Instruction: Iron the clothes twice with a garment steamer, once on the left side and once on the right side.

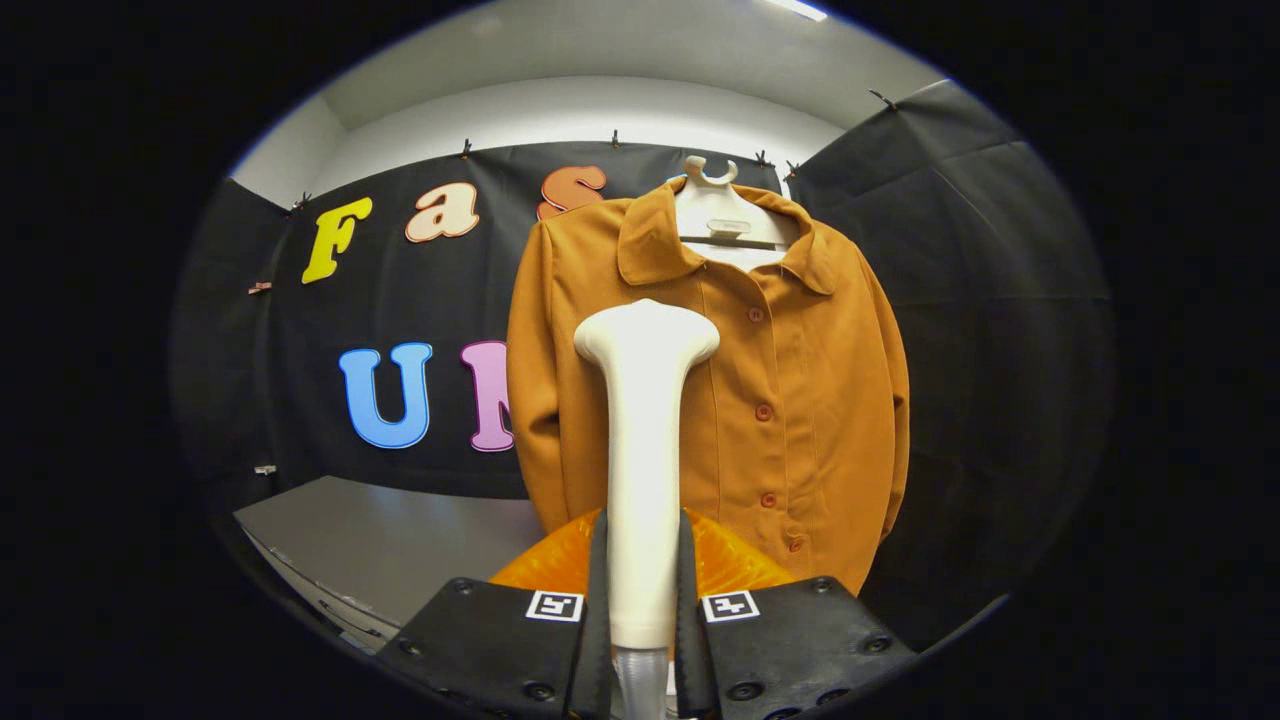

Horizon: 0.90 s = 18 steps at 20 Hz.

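Note:
A white garment steamer [643, 440] stands upright between my fingers, and my gripper [641, 580] is shut on its handle. Its wide head rises in front of the left half of an orange-brown buttoned shirt [800, 380]. The shirt hangs on a white hanger [722, 215] against the black cloth wall, just beyond the steamer. Whether the steamer head touches the fabric I cannot tell. An orange translucent part [735, 560] of the steamer shows behind my fingers.
A grey table [400, 540] lies below and to the left of the shirt. Black cloth walls [980, 330] close in behind and to the right of the shirt.

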Each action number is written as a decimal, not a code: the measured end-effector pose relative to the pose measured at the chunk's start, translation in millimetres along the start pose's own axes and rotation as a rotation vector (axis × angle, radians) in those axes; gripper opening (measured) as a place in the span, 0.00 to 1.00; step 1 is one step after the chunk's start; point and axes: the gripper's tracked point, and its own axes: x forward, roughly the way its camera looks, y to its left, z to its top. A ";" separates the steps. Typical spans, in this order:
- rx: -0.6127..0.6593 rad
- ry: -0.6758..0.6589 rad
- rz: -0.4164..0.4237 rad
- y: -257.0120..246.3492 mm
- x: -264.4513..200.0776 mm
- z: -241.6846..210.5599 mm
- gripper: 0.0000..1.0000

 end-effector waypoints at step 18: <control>0.065 0.410 -0.039 -31.2 -42.7 -196.8 0.29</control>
